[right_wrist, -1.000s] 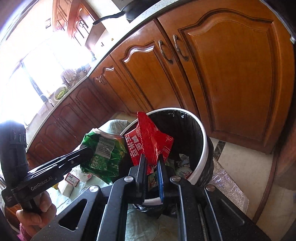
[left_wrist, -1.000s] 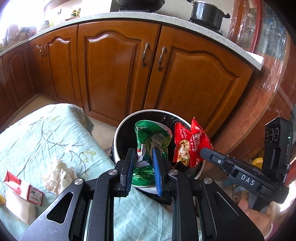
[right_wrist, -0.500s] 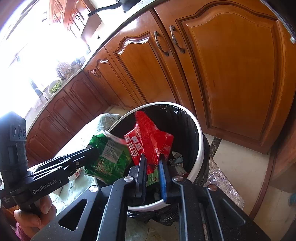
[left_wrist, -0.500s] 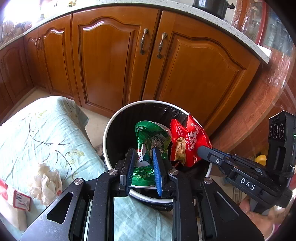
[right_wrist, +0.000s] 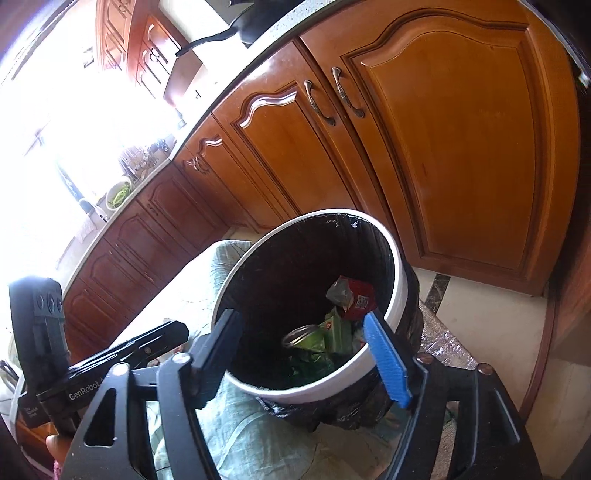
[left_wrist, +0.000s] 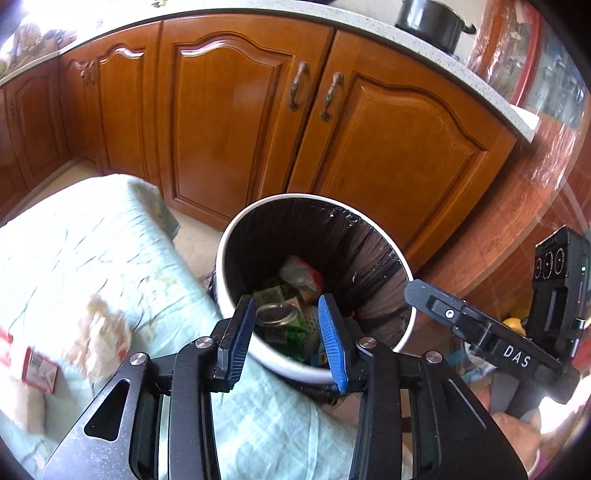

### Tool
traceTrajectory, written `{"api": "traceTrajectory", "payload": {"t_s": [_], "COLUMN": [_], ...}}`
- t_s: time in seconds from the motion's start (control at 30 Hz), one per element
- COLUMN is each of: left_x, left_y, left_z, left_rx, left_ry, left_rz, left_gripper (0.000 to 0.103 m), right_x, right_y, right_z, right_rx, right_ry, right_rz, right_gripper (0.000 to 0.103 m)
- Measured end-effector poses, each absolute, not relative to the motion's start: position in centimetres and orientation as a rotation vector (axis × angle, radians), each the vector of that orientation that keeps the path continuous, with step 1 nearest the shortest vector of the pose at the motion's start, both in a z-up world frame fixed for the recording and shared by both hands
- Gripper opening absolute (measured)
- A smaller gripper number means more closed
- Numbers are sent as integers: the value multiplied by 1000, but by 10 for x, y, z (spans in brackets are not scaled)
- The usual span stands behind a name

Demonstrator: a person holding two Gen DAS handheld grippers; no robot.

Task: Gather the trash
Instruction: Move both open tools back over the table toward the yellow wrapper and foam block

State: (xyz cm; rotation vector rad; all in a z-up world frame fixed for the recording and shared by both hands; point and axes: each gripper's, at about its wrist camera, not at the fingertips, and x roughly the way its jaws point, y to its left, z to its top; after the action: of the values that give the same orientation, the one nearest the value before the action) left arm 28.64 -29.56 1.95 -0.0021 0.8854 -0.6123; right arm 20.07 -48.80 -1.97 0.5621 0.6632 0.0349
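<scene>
The trash bin (left_wrist: 369, 236), a white round pail lined with a black bag (right_wrist: 295, 266), stood on the floor against the wooden cabinet doors (left_wrist: 229, 122), just beside a surface draped in a pale green cloth (left_wrist: 92, 240). Inside it lay a heap of wrappers: a red packet (right_wrist: 356, 297) uppermost toward the far side, green packaging (right_wrist: 332, 332) under it, and a round metal lid or can end (left_wrist: 275, 314) near the front. How far down the heap went could not be made out, since the bag's dark folds hid the bottom.

The left gripper (left_wrist: 286, 328) hung over the bin's near rim with its blue-padded jaws spread apart and nothing between them. The right gripper (right_wrist: 304, 350) was likewise over the rim, jaws wide and empty; its left finger showed only as a dark edge.

On the cloth lay a crumpled white tissue (left_wrist: 103, 332) and a small red-and-white carton (left_wrist: 38, 371), both blurred and near the picture's edge, the carton partly cut off. A black pot (left_wrist: 430, 22) sat on the counter above, its top cropped by the frame.
</scene>
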Motion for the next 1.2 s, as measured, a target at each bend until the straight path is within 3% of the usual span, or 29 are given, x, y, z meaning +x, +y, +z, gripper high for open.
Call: {"api": "traceTrajectory", "payload": {"t_s": [0.17, 1.2], "left_x": [267, 191], "left_y": [-261, -63], "left_z": [19, -8], "left_rx": [-56, -248], "left_ry": [874, 866], "left_rz": [-579, -269], "left_gripper": [42, 45], "right_x": [184, 181], "right_y": [-472, -311], "right_z": [-26, -30], "right_rx": [595, 403], "right_ry": [651, 768], "right_rz": [61, 349], "right_gripper": [84, 84]}}
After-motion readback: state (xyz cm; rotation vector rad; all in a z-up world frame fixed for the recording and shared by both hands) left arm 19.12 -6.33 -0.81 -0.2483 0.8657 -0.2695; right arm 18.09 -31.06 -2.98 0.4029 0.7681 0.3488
